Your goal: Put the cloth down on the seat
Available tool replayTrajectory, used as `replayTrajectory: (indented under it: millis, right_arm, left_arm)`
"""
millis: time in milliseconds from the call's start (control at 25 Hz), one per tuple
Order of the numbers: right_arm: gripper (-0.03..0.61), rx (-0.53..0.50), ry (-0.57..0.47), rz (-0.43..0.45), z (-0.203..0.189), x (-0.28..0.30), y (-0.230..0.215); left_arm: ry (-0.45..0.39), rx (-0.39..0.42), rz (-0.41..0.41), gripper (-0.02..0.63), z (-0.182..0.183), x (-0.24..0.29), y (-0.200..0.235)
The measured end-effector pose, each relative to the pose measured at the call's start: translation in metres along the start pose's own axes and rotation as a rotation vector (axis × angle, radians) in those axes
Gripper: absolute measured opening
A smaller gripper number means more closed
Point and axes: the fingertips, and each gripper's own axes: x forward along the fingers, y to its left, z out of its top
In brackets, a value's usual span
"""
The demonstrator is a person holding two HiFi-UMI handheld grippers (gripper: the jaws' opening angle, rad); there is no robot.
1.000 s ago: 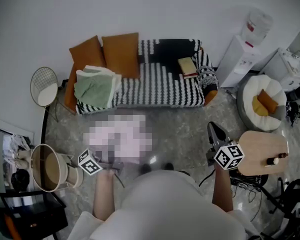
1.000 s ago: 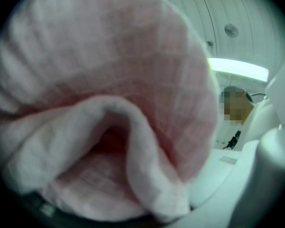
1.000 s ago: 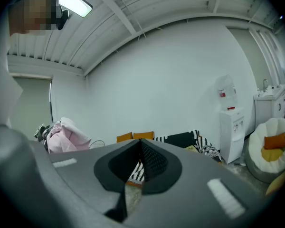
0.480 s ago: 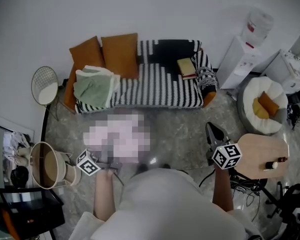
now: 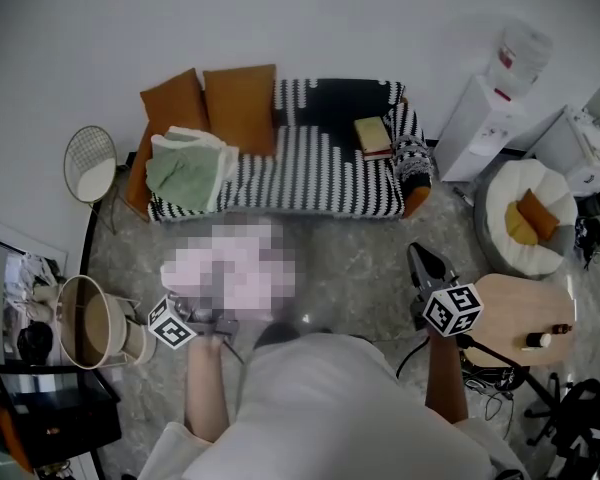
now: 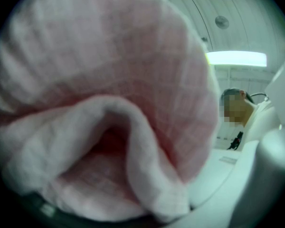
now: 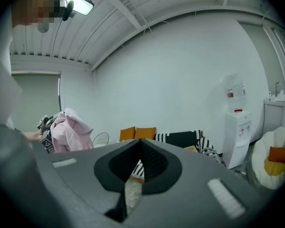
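Observation:
A pink cloth fills the left gripper view and hides the jaws. My left gripper is shut on it, holding the bundle in the air over the floor, short of the sofa. From the right gripper view the cloth hangs at the left. The striped sofa seat lies beyond it at the wall. My right gripper points toward the sofa from the right, its jaws shut together with nothing between them.
On the sofa lie a green cloth, two orange cushions and a book. A basket stands at the left. A round side table, a white beanbag and a water dispenser stand at the right.
My left gripper and the pink cloth have drifted slightly left. The right gripper has hardly moved.

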Motion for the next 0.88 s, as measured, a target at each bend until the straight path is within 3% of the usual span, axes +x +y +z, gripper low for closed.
replayTrajectory:
  millis: [440, 880]
  right_arm:
    - [0.003, 0.015, 0.034, -0.009, -0.004, 0.041, 0.001]
    - [0.003, 0.023, 0.071, -0.108, 0.014, 0.146, -0.003]
  left_arm:
    - [-0.001, -0.032, -0.004, 0.133, 0.015, 0.007, 0.038]
    - [0.069, -0.07, -0.035, 0.133, 0.067, 0.036, 0.142]
